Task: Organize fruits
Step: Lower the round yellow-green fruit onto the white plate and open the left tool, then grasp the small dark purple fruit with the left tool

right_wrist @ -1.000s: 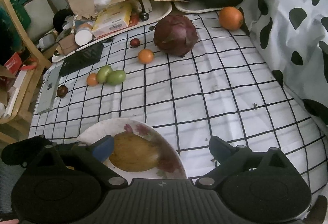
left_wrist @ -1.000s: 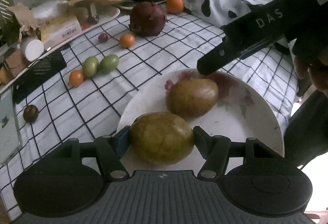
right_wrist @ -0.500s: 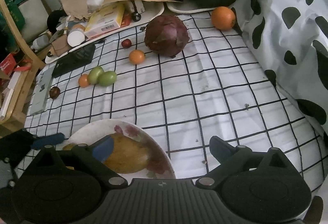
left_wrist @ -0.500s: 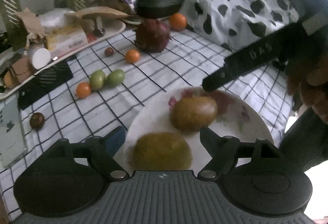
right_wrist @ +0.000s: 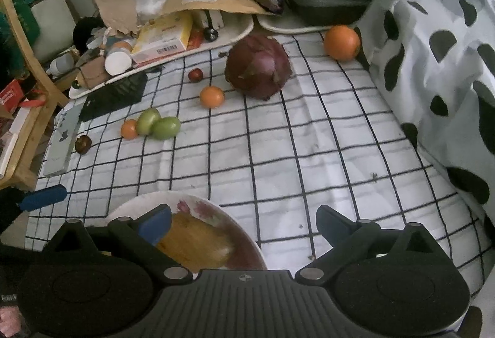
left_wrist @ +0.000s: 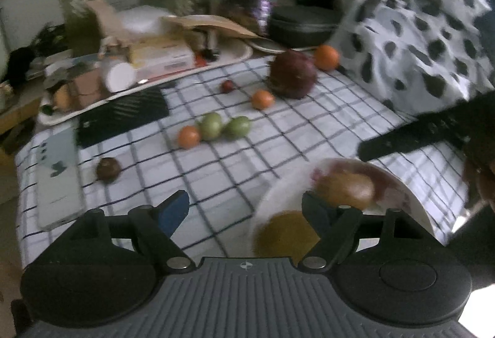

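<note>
Mangoes (left_wrist: 345,188), blurred, apparently lie right of open left tool (left_wrist: 246,208).

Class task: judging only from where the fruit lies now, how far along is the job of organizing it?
Done: two brownish fruits lie on the plate. In hand: nothing; left hand-held gripper and right hand-held gripper are open. Left: two green fruits, three oranges, the dragon fruit and two small dark fruits on the cloth.
</note>
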A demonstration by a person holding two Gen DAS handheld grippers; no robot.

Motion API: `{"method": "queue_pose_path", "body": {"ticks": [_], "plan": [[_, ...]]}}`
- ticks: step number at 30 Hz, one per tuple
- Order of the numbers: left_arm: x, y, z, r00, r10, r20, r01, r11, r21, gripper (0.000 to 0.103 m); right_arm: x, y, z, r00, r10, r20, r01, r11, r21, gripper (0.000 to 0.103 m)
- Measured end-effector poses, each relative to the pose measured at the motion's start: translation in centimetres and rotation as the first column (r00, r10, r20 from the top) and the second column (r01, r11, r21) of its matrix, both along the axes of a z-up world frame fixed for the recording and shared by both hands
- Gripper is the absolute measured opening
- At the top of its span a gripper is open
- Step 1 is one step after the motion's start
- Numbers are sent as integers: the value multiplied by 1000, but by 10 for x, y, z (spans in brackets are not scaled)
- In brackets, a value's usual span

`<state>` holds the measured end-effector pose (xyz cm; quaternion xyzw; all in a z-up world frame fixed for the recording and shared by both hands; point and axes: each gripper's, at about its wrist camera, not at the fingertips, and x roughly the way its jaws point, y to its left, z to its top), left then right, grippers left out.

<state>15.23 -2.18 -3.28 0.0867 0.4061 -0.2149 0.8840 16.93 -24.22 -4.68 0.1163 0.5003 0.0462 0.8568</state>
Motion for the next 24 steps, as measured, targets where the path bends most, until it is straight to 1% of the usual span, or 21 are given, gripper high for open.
{"method": "queue_pose_path", "body": {"ticks": [4,7,9,12,15,19,22,24], "plan": [[7,11,5,999,49,16,-49,999,-1,79,2,5,-1,1000,13,6,-13,1000,-16,99],[11,18,6,998,52,37,-52,999,10,79,4,8,-4,1000,21,5,-21,999,-30,99],[15,21,6,998,56,34,-57,998,26,79,5,9,-5,1000,26,7,-26,999,-42,99],[21,27,6,997,53,56,-55,998,25,79,7,9,-4,999,26,22,-24,998,-62,100],[31,35,6,996,74,47,-76,996,38,79,9,8,-1,999,25,41,-22,997,-75,99],[44,46,4,995,85,52,-86,996,19,79,10,7,1,998,29,54,-25,997,-78,99],[58,56,-2,995,102,10,-102,995,-12,78,11,6,0,998,35,56,-30,996,-89,100],[65,62,-4,994,111,6,-110,994,-27,78,12,5,-1,998,36,58,-31,995,-92,100]]}}
